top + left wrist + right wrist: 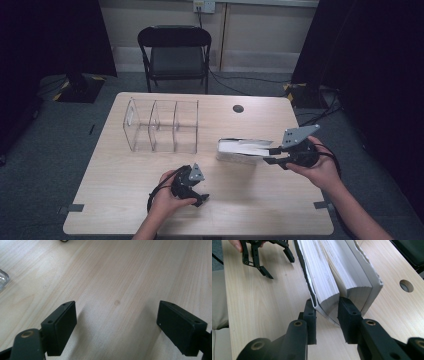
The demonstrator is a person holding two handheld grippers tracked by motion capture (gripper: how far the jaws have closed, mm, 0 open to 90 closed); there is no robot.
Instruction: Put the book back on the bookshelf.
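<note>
Right gripper view shows the right tool clamped on part of a thick book, one jaw outside the cover and the other wedged among the pages, so it grips a slab of pages rather than the whole block. For a clean lift I would judge a firm squeeze near the spine and a slow rise best, since the free pages could sag or fan. The book lies on the worktop just right of the clear divider rack, its long axis running away from the right tool towards the rack. The left tool hangs open, empty, near the front of the rack.
</note>
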